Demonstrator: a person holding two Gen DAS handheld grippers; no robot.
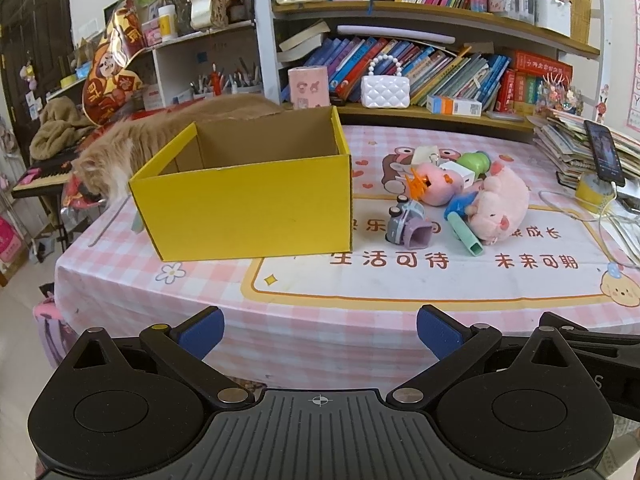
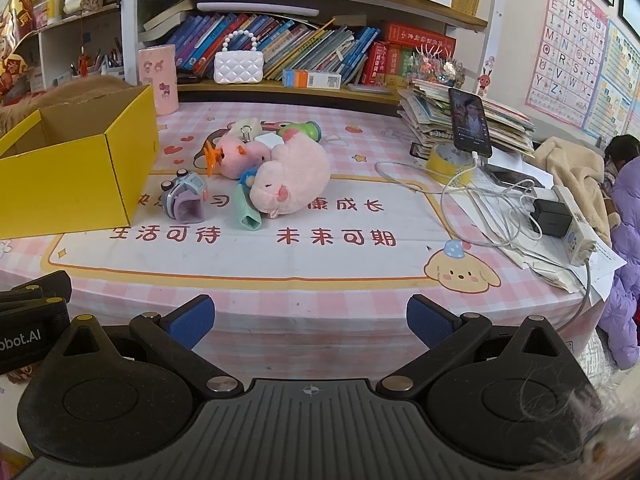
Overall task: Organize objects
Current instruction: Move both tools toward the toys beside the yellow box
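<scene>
An open, empty yellow cardboard box (image 1: pixel 248 204) (image 2: pixel 72 168) stands on the left of the pink checked table. To its right lies a heap of toys: a pink plush pig (image 1: pixel 500 204) (image 2: pixel 294 176), a smaller pink plush (image 1: pixel 434 186) (image 2: pixel 236 156), a purple-grey toy car (image 1: pixel 408 220) (image 2: pixel 186 196), a mint green tube (image 1: pixel 466 234) (image 2: pixel 248 210) and a green toy (image 1: pixel 474 162) (image 2: pixel 304 130). My left gripper (image 1: pixel 320 332) is open and empty at the table's near edge. My right gripper (image 2: pixel 310 320) is open and empty, beside the left one.
An orange cat (image 1: pixel 132 148) stands behind the box at the table's left edge. A propped phone (image 2: pixel 470 122), a yellow tape roll (image 2: pixel 450 164), cables and a power strip (image 2: pixel 576 224) crowd the right side. Bookshelves (image 1: pixel 420 68) line the back. A person in purple (image 2: pixel 628 264) sits at far right.
</scene>
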